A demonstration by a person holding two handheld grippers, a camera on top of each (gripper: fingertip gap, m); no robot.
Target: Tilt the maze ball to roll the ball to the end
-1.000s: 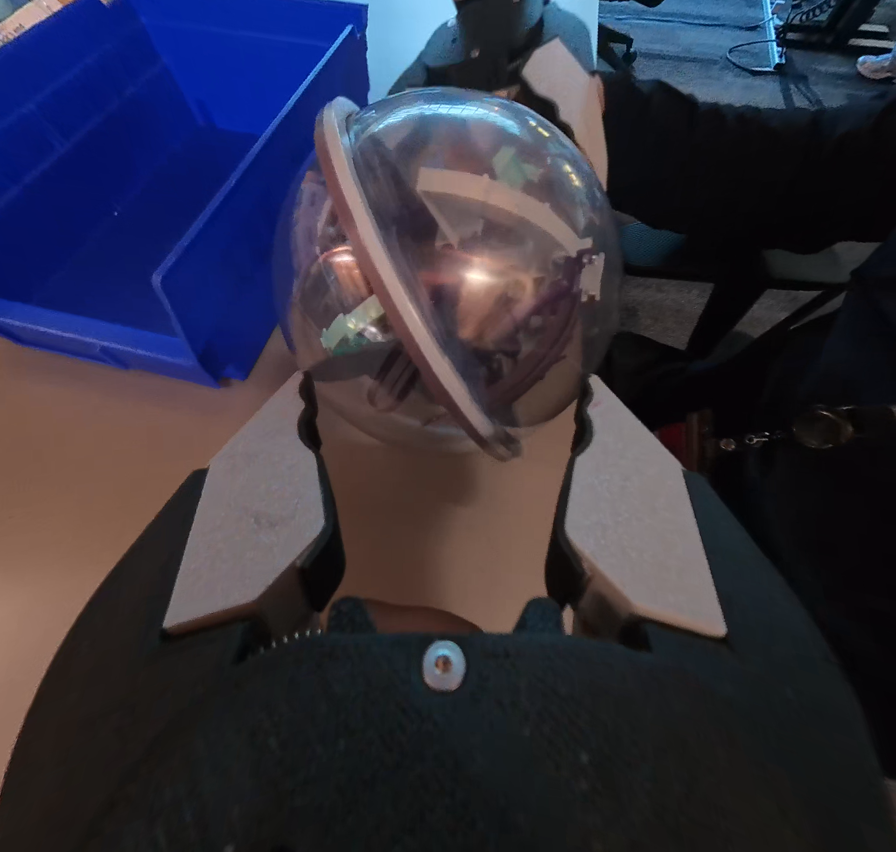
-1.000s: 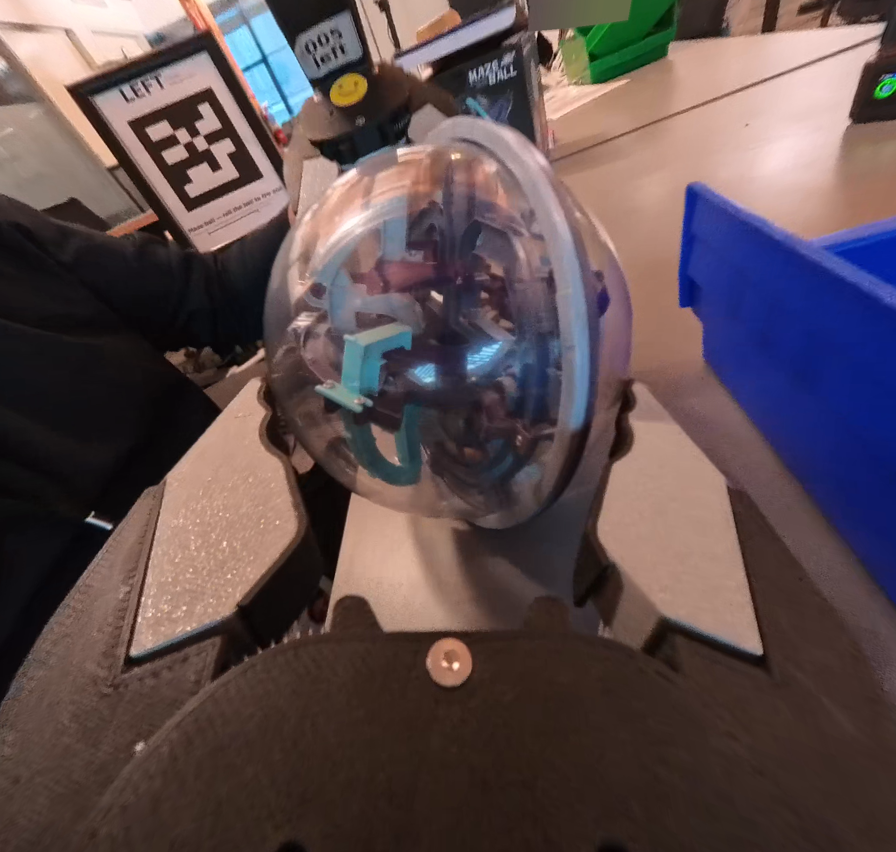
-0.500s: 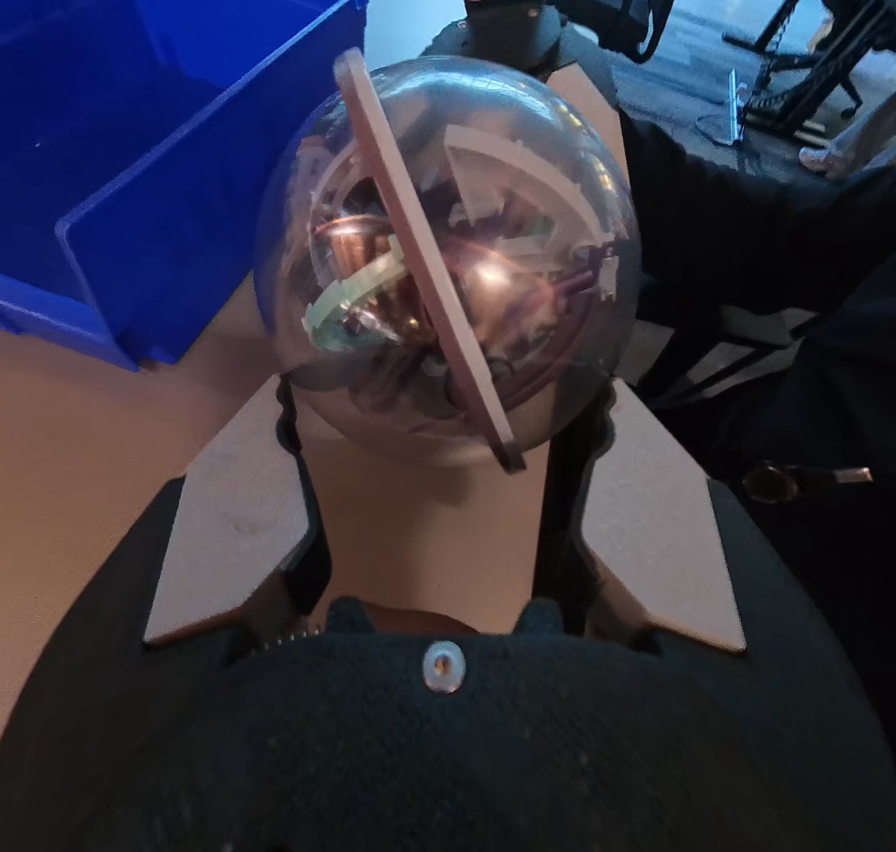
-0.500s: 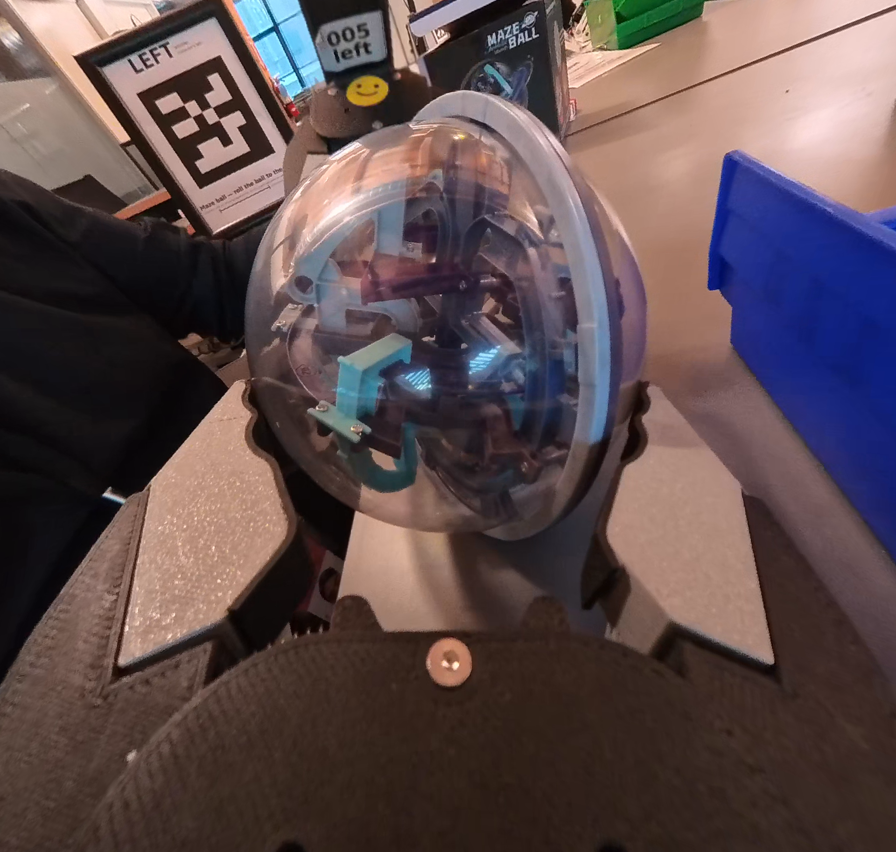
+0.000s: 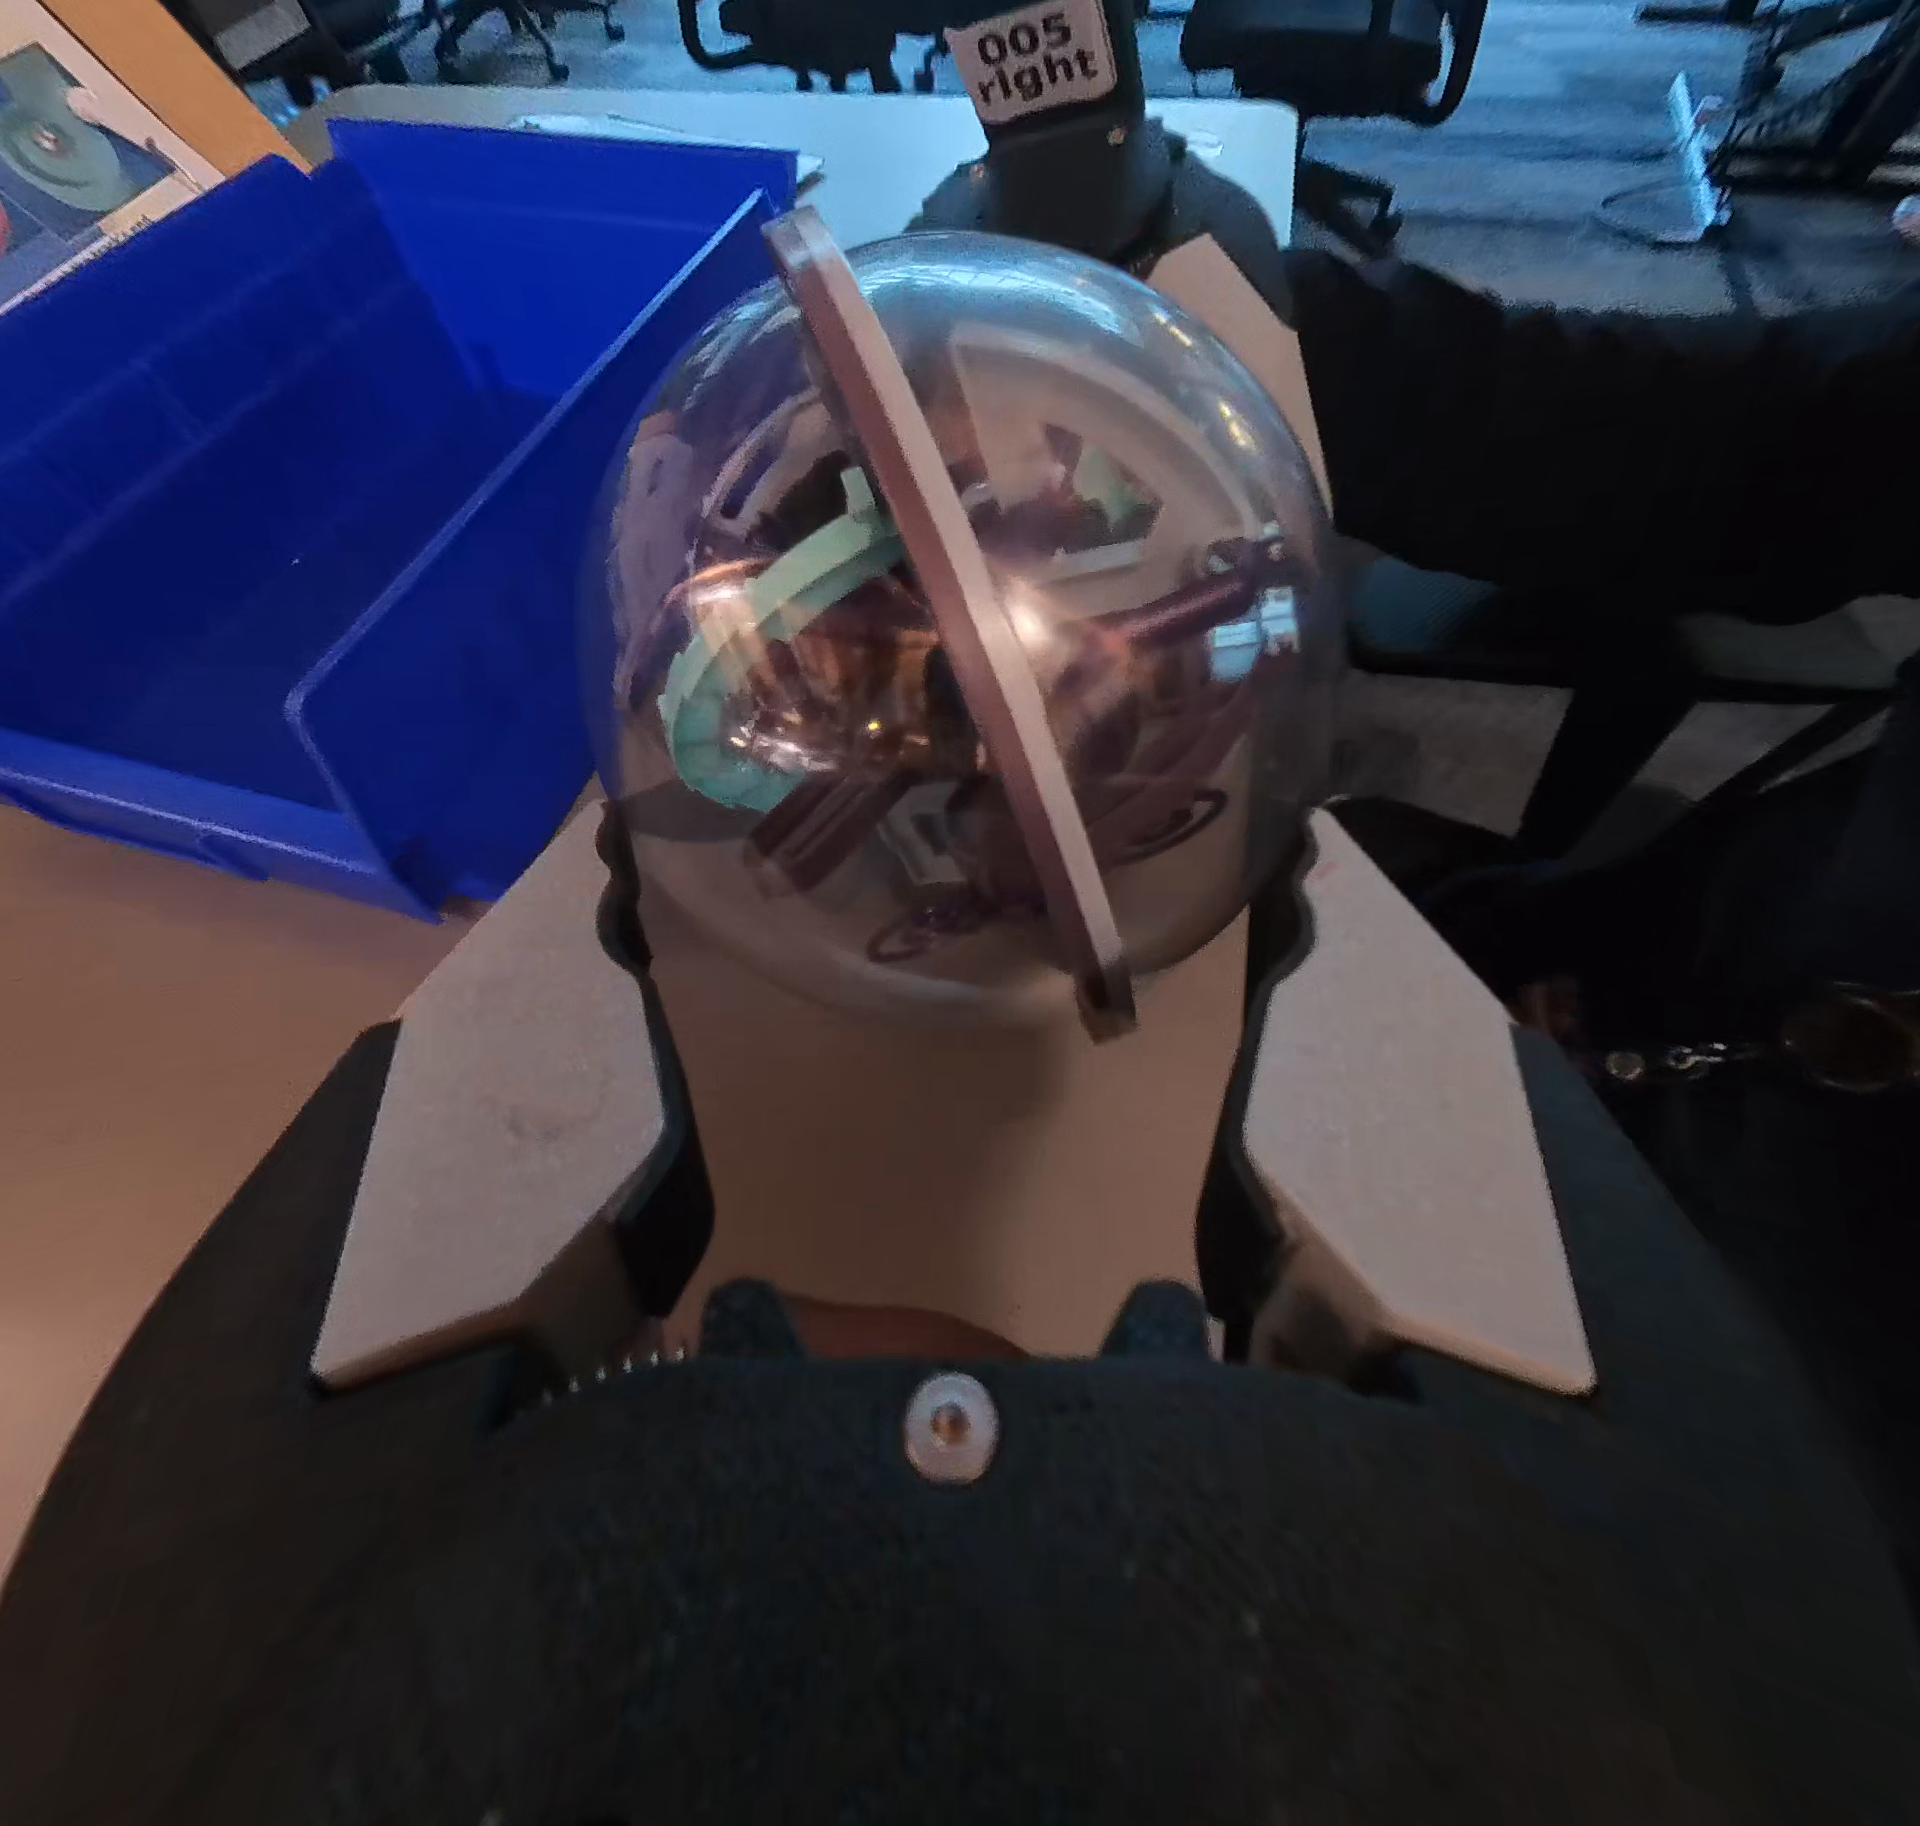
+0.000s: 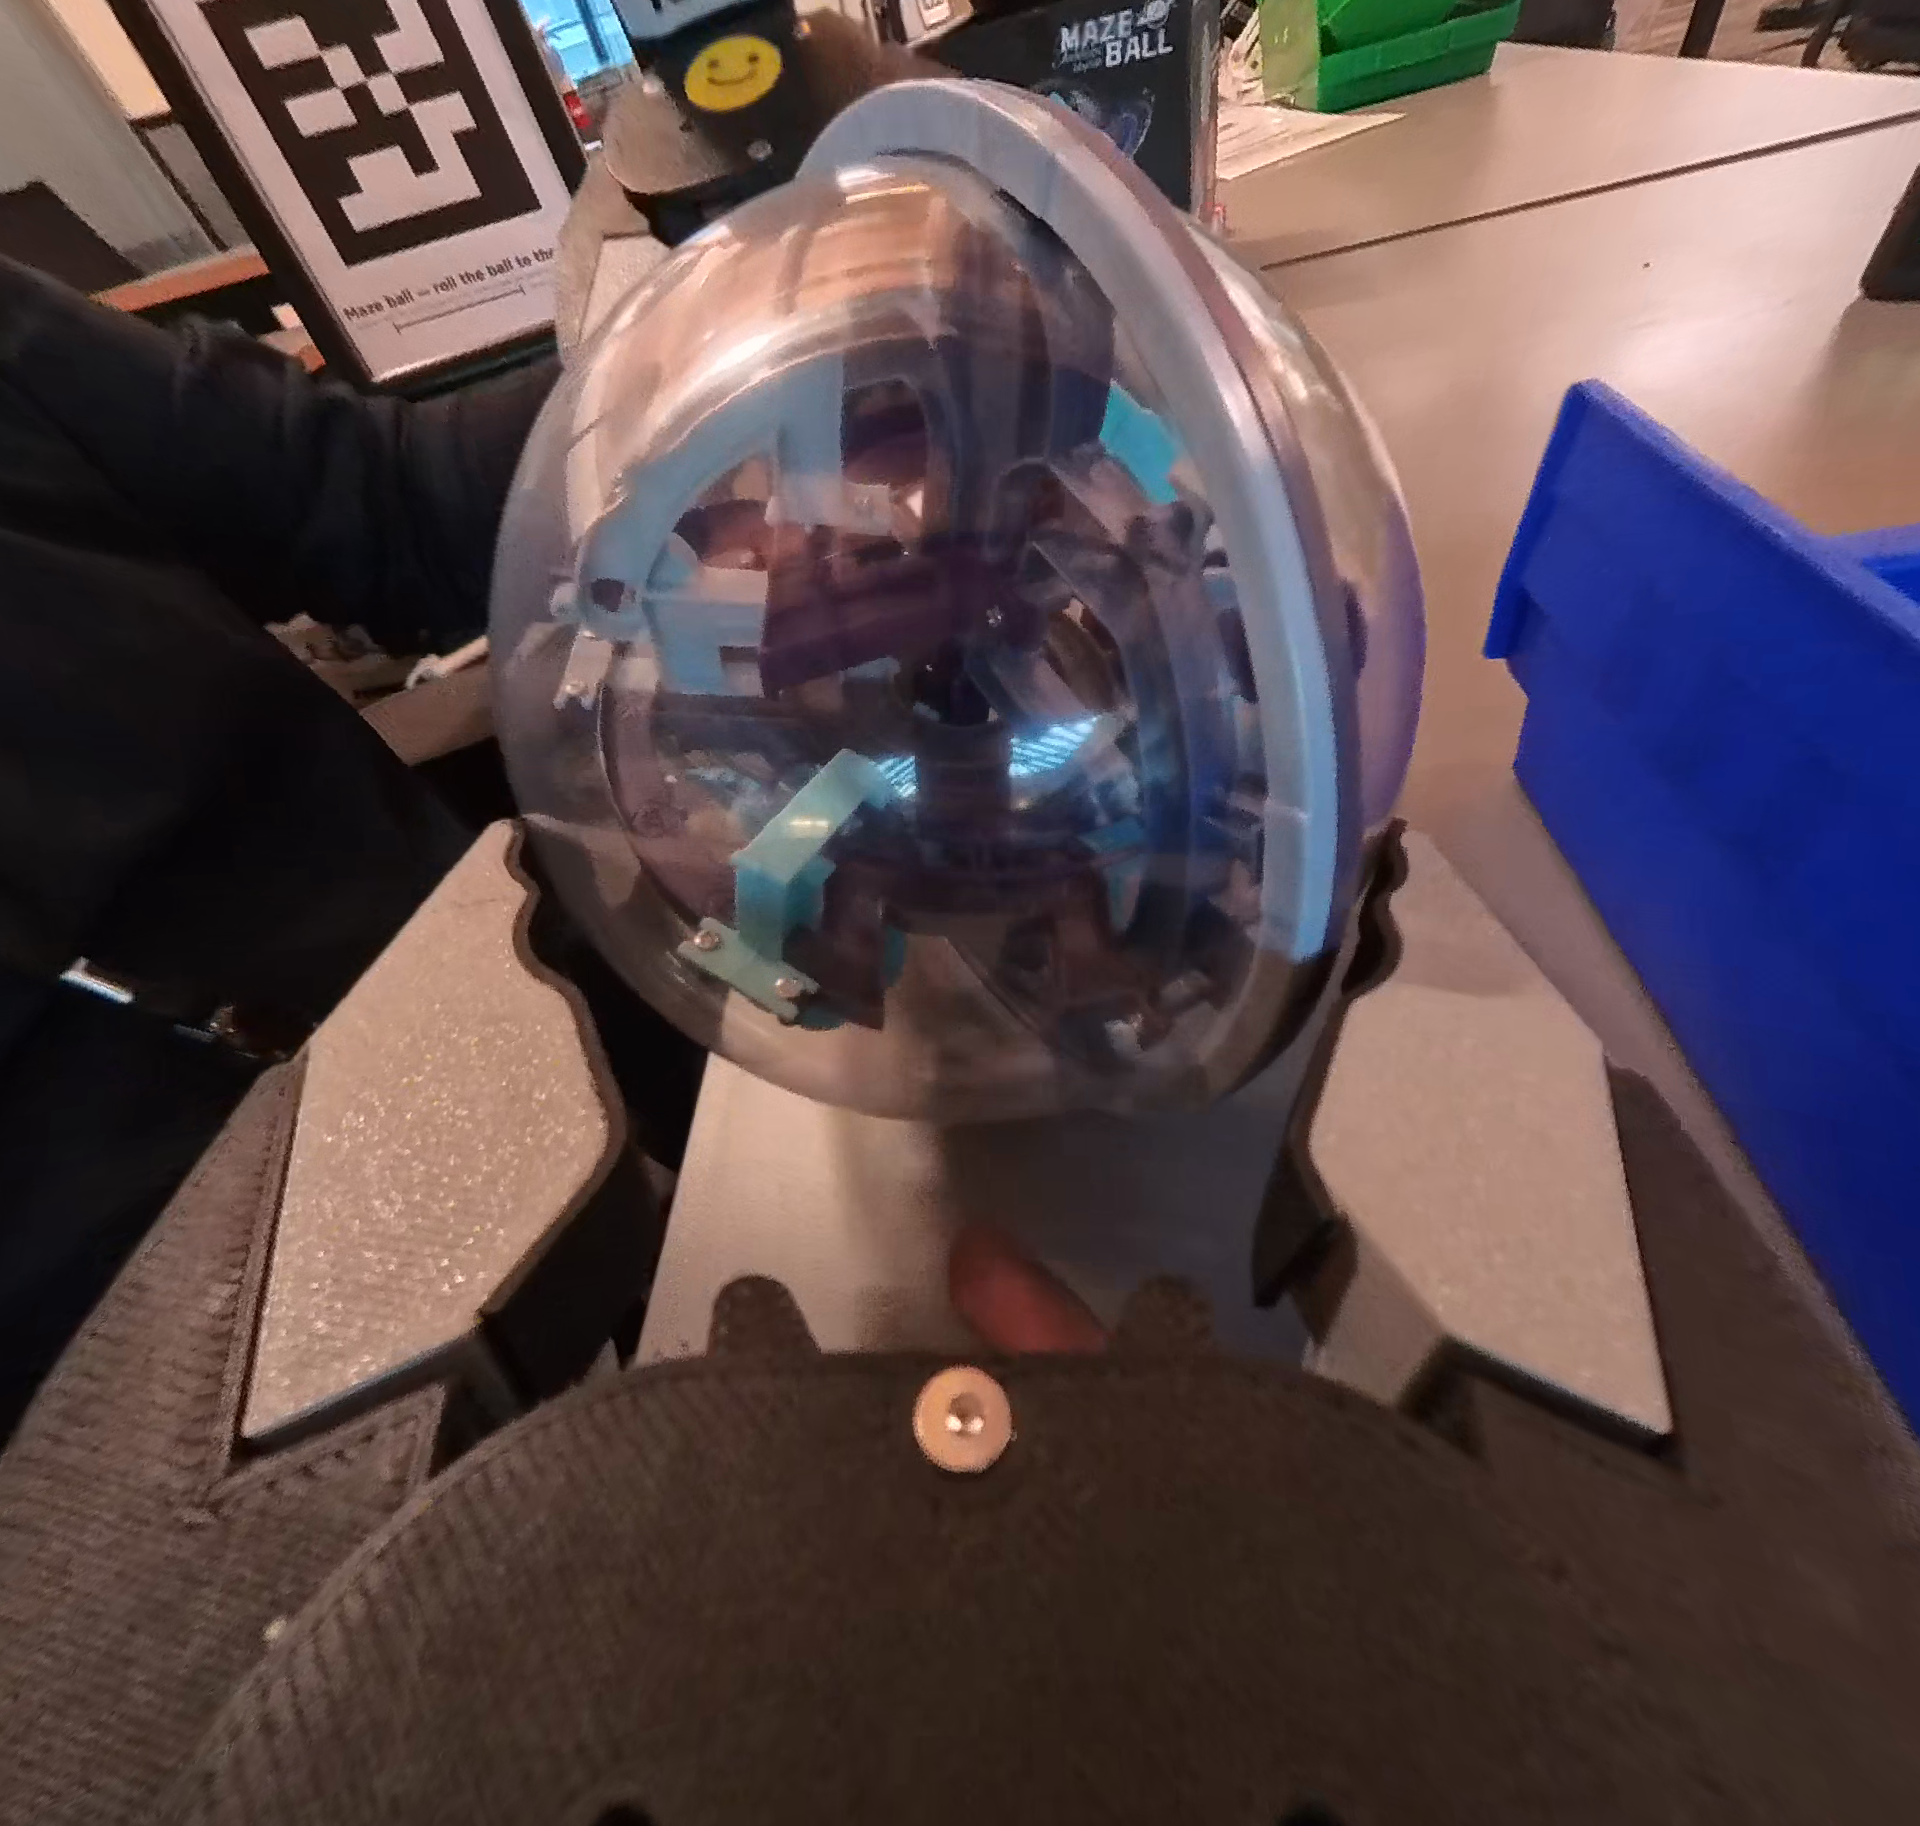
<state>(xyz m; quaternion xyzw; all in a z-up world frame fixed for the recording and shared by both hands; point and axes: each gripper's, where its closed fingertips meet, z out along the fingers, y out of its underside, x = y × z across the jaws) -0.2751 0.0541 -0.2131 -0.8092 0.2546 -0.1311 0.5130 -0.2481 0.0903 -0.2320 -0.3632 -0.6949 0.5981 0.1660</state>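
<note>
Both grippers — left (image 5: 951, 872) and right (image 6: 951, 903) — are clamping the maze ball (image 5: 961, 613) from opposite sides, above the table beside the blue bin (image 5: 312, 488). Its ring (image 5: 935, 571) is standing steeper than a second ago — the tilt is progressing, though the small ball isn't discernible.

I am looking along my left gripper (image 5: 956, 841), whose fingers (image 5: 623, 903) are pressing both sides of the clear maze ball (image 5: 956, 613). Its grey ring (image 5: 935, 571) is running diagonally. A blue bin (image 5: 312, 488) is sitting left on the table (image 5: 156, 1028).
</note>
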